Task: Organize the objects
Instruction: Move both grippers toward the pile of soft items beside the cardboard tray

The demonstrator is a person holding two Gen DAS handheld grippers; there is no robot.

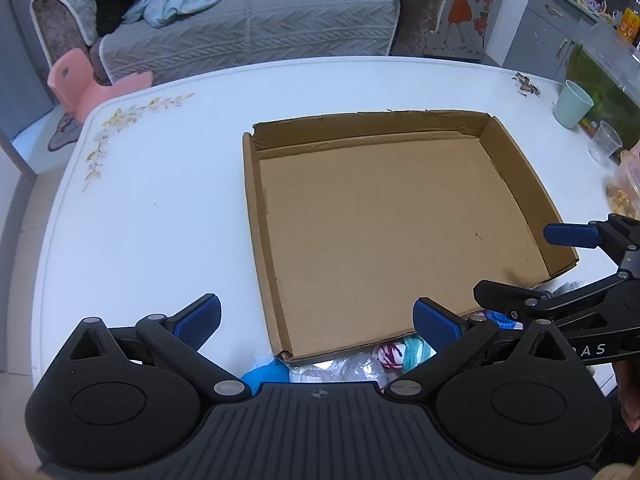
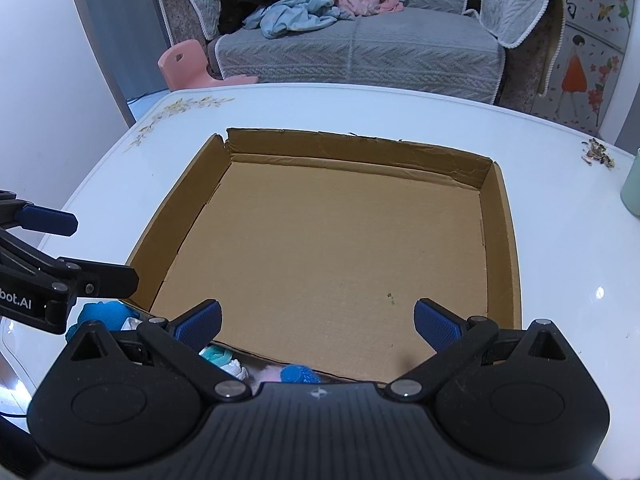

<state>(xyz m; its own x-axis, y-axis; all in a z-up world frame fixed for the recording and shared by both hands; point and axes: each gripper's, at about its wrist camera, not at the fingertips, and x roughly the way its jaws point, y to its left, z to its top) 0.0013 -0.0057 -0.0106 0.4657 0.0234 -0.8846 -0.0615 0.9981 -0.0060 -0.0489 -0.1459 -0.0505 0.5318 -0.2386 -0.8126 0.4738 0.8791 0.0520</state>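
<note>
A shallow, empty cardboard tray lies on the white table; it also shows in the right wrist view. Small soft items lie by its near edge: a blue one, a clear plastic bag, a striped ball and a teal item; the right wrist view shows blue items and a teal one. My left gripper is open and empty above them. My right gripper is open and empty over the tray's near edge.
A green cup, a clear cup and a food container stand at the table's right edge. Crumbs lie at the far right. A grey sofa with clothes and a pink stool stand beyond the table.
</note>
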